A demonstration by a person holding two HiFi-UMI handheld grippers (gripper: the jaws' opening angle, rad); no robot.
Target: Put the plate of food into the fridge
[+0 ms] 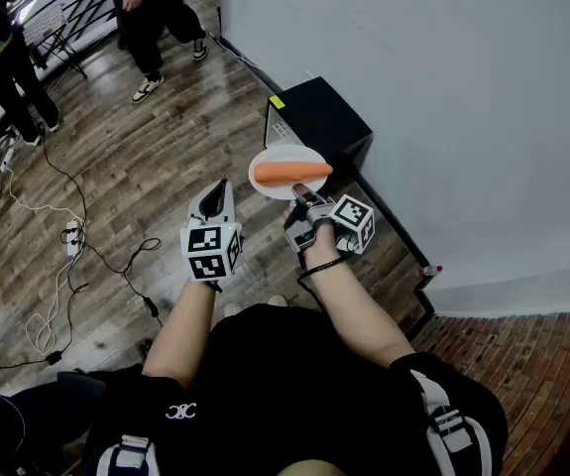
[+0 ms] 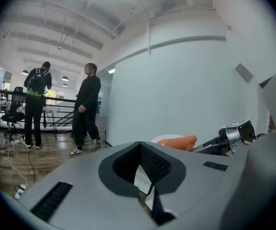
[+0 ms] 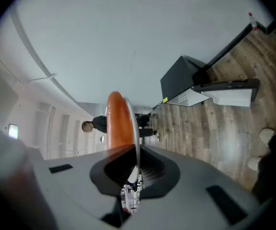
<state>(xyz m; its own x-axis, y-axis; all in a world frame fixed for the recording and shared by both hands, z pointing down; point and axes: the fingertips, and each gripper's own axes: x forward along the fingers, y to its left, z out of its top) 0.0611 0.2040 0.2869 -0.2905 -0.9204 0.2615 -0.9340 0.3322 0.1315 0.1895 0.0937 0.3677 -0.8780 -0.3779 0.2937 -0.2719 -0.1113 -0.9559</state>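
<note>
Plate (image 1: 286, 154) rim is pinched by right tongs (image 1: 299, 195), held level for the food (image 1: 290, 174) | left tongs (image 1: 216, 190) shut, empty, spared for fridge (image 1: 322, 117) door

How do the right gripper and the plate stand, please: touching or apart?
Touching. The right gripper view shows the right gripper shut on the plate at its rim.

I see a round white plate (image 1: 277, 155) carrying a long orange piece of food (image 1: 290, 174). The box-shaped fridge (image 1: 324, 117) is matte black, with a small yellow tag (image 1: 278, 102). My grey left gripper (image 1: 219, 186) and grey right gripper (image 1: 300, 194) each carry a cube patterned in black-and-white squares. The plank floor (image 1: 156, 157) is streaky grey-brown and the wall (image 1: 443, 87) is pale grey.
</note>
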